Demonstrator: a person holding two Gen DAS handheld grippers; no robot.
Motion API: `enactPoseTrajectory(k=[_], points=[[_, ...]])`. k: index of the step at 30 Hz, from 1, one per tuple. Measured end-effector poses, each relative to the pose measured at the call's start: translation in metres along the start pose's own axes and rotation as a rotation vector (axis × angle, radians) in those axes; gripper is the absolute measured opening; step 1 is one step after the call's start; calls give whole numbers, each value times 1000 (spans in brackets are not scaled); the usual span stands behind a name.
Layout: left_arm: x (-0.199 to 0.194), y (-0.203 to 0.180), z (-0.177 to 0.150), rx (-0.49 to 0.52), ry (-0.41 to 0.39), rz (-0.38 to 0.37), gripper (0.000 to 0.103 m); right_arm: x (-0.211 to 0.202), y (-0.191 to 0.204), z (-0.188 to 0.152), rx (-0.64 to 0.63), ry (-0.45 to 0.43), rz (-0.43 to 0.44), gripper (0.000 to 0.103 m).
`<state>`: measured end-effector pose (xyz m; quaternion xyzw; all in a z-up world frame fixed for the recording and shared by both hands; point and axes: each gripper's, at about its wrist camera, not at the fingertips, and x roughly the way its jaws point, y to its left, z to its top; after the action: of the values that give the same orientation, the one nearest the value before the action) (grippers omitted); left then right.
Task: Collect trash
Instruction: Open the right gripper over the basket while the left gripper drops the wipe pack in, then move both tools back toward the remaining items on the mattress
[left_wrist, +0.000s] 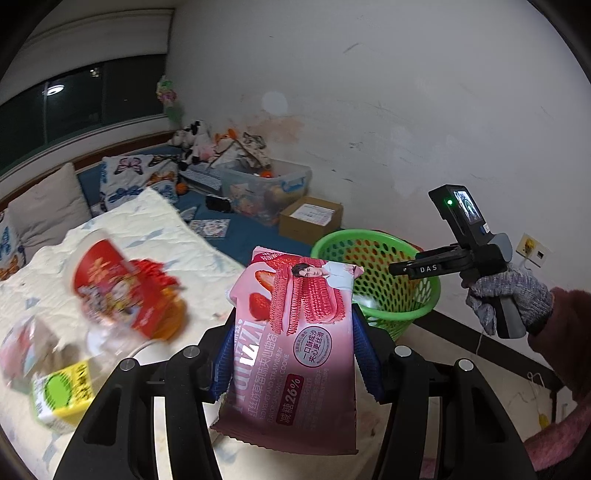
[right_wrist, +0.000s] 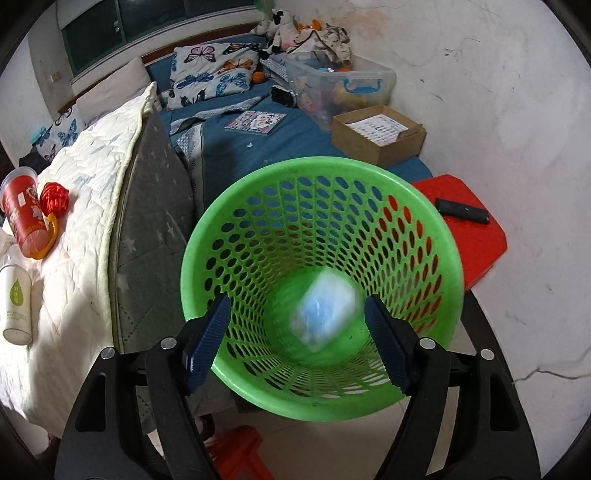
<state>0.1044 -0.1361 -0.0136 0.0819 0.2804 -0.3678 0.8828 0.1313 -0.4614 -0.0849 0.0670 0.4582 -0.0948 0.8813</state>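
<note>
Left tool (left_wrist: 291, 339): clamped on the pink cookie packet (left_wrist: 295, 347), held upright, the green basket (left_wrist: 424, 295) at two o'clock beyond it.
Right tool (right_wrist: 297, 339): jaws wide and empty above the basket (right_wrist: 207, 258); a blurred pale-blue wrapper (right_wrist: 325, 314) lay inside, near the bottom.
Doing it well: probably carry the packet fully over the rim before letting go, clear of the right tool.
Packet print: "STRAWBERRY COOKIE", "26%".
Right tool's side: "DAS".
Still on the bed: red cup (right_wrist: 24, 218), at nine o'clock of the basket.
</note>
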Motion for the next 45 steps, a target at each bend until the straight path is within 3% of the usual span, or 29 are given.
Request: enactPoseTrajectory(k=[14, 25, 31, 33, 37, 45], points=[[92, -29, 40, 33, 70, -98, 54, -15, -15, -13, 7, -15, -13, 75], [174, -55, 60, 48, 189, -122, 54, -28, -28, -22, 24, -41, -20, 77], [209, -69, 63, 58, 251, -125, 63, -29, -36, -31, 50, -33, -22, 77], [217, -74, 63, 63, 267, -125, 73, -29, -39, -34, 59, -28, -22, 77], [226, -77, 61, 52, 277, -134, 80, -30, -42, -36, 70, -24, -23, 77], [199, -60, 62, 15, 240, -91, 80, -32, -35, -36, 63, -26, -12, 77]])
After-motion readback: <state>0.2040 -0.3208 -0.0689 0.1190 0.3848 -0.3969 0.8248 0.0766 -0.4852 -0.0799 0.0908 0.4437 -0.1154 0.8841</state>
